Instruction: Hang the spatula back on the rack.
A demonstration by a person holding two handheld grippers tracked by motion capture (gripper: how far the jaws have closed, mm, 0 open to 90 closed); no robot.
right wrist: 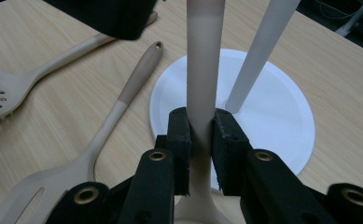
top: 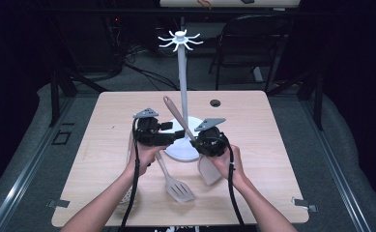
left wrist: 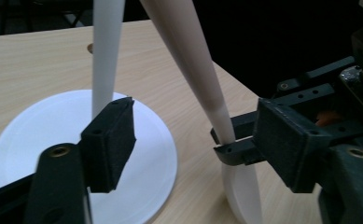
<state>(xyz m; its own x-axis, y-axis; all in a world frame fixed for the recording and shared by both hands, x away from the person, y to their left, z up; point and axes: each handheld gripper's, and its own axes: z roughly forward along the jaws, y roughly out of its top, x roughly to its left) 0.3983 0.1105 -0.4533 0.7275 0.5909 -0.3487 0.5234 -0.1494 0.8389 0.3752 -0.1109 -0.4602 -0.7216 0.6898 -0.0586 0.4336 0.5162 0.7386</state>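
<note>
My right gripper (right wrist: 201, 140) has its black pads clamped on the beige, tapered plastic handle of a kitchen utensil (right wrist: 205, 70), low down near its head, so the handle slants up and away, crossing in front of the white utensil stand's pole (right wrist: 258, 56). My left gripper (left wrist: 193, 135) is part-open with nothing pressed between its pads; its jaws bracket that same handle just above my right grip, close to the stand's round white base (left wrist: 44, 126).

To do this well, I judge I should bring my left pads squarely onto the handle's flat before I loosen the right, so the utensil cannot swing into the pole. Then I can walk the grip higher and aim the handle's end at one of the white hooks on the stand's top (top: 180, 39).

Nearer me than the base lie a beige slotted turner (top: 175, 186) and a perforated spoon (right wrist: 11, 91) on the light wooden table (top: 272, 145); I keep my cables clear of both.
</note>
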